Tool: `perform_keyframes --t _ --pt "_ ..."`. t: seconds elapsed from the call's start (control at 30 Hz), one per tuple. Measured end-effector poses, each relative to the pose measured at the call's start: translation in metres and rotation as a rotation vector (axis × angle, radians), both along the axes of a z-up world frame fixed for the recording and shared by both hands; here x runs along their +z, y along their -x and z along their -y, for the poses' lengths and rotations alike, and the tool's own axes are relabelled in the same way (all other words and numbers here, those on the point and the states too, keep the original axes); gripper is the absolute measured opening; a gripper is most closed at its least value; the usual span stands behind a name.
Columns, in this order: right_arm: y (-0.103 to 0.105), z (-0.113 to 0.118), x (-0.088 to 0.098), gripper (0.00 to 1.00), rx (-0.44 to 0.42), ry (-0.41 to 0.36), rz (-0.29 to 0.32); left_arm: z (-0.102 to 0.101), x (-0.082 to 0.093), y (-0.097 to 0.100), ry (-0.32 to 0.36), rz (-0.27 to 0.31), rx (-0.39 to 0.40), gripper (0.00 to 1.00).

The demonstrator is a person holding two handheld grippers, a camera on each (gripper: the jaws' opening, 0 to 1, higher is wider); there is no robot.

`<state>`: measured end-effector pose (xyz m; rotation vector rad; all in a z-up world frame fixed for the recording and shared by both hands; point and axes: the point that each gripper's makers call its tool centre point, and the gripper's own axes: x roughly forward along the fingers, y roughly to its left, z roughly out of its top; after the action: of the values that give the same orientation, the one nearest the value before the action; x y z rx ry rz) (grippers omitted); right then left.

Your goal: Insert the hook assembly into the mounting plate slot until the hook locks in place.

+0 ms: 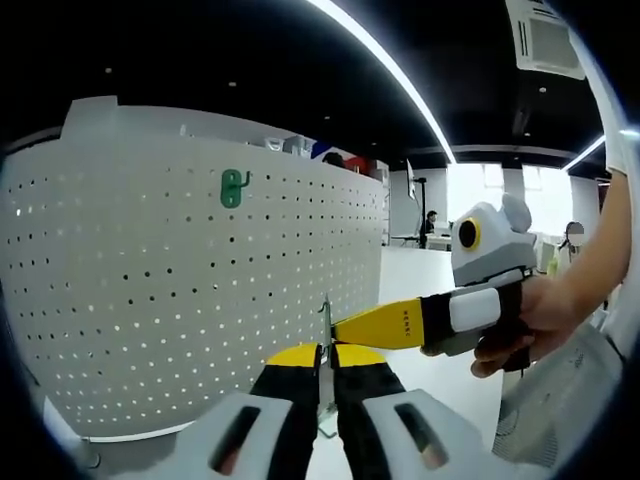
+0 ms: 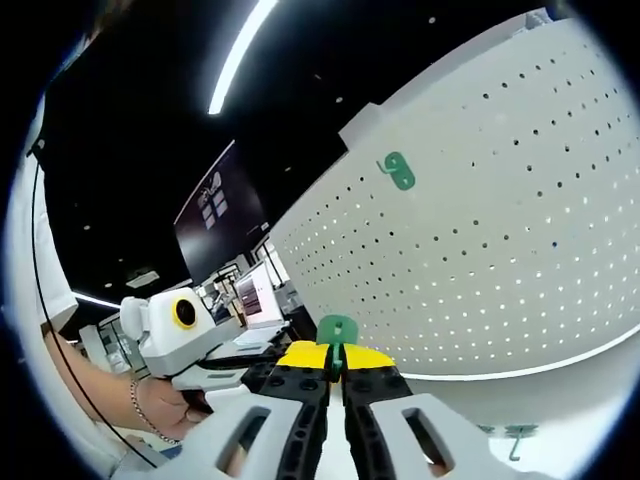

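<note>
A white perforated mounting board (image 1: 200,300) stands ahead, and a green hook (image 1: 232,188) hangs high on it. My left gripper (image 1: 326,352) is shut on a thin, grey-green hook piece (image 1: 325,318), seen edge-on and upright between the yellow tips. The right gripper (image 1: 348,328) comes in from the right in a hand and its yellow tip meets that piece. In the right gripper view, my right gripper (image 2: 337,356) is shut on a green hook piece (image 2: 337,328), with the board (image 2: 500,260) and its mounted hook (image 2: 398,170) behind. The left gripper (image 2: 255,378) meets it from the left.
The board's lower edge rests on a pale surface (image 2: 560,400), where a small green part (image 2: 515,434) lies at the lower right. Office desks and monitors (image 2: 250,290) stand behind the board's far end. A person's hand (image 1: 540,320) holds the right gripper.
</note>
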<state>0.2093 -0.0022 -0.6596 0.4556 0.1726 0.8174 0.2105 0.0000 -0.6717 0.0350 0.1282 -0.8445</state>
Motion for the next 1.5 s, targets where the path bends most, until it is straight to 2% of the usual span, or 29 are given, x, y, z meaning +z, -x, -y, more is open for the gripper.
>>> perform_keyframes --t 0.23,0.4,0.57,0.63,0.73,0.83,1.0,1.17,1.37,1.5 --pt "-0.001 0.000 0.002 0.01 0.003 -0.002 -0.010 0.001 0.000 0.000 -0.005 0.000 -0.002 0.05" --pt "-0.001 0.000 0.002 0.01 0.005 -0.007 -0.013 0.003 -0.004 0.004 -0.026 -0.007 -0.019 0.13" --pt "0.000 -0.001 0.001 0.01 0.009 -0.007 -0.016 0.005 -0.011 0.003 -0.037 -0.031 -0.015 0.36" --pt "0.000 -0.001 0.001 0.01 0.011 -0.008 -0.016 0.006 -0.018 0.004 -0.050 -0.069 -0.020 0.46" --pt "0.000 -0.001 0.002 0.01 0.011 -0.016 -0.021 0.005 -0.018 0.004 -0.065 -0.054 -0.013 0.61" --pt "0.000 -0.001 0.001 0.01 0.010 -0.013 -0.022 0.006 -0.022 0.004 -0.069 -0.072 -0.019 0.71" --pt "0.001 -0.002 0.001 0.01 0.015 -0.012 -0.026 0.007 -0.025 0.005 -0.089 -0.063 -0.017 0.86" --pt "0.001 -0.004 0.001 0.01 0.019 -0.011 -0.025 0.009 -0.027 0.005 -0.114 -0.050 -0.024 0.91" --pt "0.001 -0.004 0.001 0.01 0.020 0.010 -0.016 0.009 -0.027 0.006 -0.111 -0.053 -0.025 0.90" --pt "0.000 -0.002 0.008 0.01 -0.009 0.081 0.057 0.008 -0.028 0.006 -0.116 -0.056 -0.025 0.90"
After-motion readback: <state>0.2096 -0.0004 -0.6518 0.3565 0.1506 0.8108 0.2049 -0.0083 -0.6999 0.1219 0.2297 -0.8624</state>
